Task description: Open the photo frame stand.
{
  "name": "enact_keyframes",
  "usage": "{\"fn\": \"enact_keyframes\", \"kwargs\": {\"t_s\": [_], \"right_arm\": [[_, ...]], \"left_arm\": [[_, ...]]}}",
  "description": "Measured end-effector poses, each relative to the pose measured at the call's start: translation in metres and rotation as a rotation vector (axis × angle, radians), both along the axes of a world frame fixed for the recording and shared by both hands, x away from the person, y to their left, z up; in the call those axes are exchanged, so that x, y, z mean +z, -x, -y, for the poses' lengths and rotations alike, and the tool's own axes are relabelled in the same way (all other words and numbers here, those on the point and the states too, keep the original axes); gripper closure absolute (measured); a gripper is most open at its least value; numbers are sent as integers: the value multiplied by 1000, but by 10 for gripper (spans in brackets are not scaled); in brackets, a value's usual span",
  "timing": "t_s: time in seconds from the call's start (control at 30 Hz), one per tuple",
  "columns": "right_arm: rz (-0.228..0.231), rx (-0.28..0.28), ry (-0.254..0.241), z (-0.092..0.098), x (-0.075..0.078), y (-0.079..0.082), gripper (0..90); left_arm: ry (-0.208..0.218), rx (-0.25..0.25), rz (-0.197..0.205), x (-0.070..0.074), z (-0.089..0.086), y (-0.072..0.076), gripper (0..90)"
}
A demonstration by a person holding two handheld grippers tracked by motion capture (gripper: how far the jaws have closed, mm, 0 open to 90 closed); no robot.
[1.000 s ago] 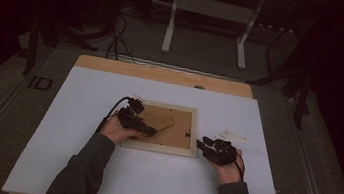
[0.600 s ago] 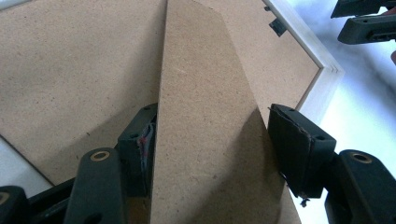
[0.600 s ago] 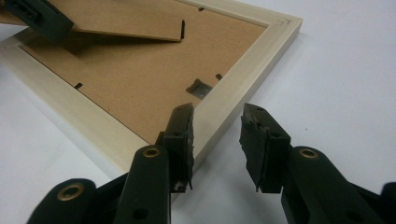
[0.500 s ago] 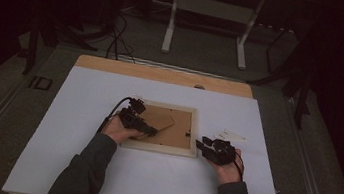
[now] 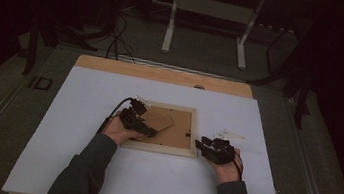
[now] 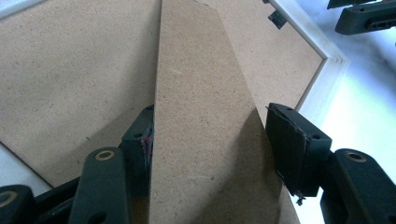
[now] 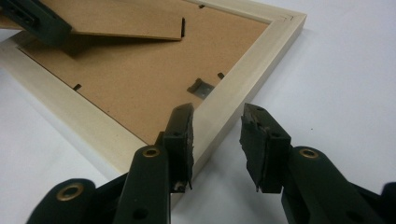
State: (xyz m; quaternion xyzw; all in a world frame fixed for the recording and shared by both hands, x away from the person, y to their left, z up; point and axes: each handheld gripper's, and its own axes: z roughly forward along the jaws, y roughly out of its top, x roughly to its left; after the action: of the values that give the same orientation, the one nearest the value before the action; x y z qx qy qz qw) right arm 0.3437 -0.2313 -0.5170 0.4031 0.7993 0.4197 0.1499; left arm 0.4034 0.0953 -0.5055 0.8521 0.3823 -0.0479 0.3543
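A pale wooden picture frame (image 5: pixel 160 149) lies face down on the white table top, its brown backing board (image 7: pixel 140 79) upward. The backing's brown easel stand (image 6: pixel 201 116) is tilted up off the board, and my left gripper (image 6: pixel 208 140) is shut across its width. That gripper (image 5: pixel 148 130) reaches in from the frame's left side. My right gripper (image 7: pixel 215 126) is open astride the frame's rail (image 7: pixel 243 70) near its lower right corner. One of its jaws is over the backing, the other over the table outside, clear of the wood. A small metal clip (image 7: pixel 201 87) sits just ahead.
A small pale flat piece (image 5: pixel 229 134) lies on the table just right of the frame. The white sheet (image 5: pixel 75 165) ends at a wooden strip (image 5: pixel 163 74) on the far side. Beyond it, on the dark floor, are cables and a white table stand (image 5: pixel 209 11).
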Motion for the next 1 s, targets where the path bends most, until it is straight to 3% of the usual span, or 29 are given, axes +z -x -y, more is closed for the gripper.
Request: {"fn": "enact_keyframes", "kwargs": {"t_s": [0.8,1.0], "right_arm": [[-28,-5,7,-6,-4,-16,631],[-25,-8,6,-8,-2,-20,592]], "left_arm": [[-48,-16,87,7,5,9,408],[-55,-16,115,10,6,13,408]]}}
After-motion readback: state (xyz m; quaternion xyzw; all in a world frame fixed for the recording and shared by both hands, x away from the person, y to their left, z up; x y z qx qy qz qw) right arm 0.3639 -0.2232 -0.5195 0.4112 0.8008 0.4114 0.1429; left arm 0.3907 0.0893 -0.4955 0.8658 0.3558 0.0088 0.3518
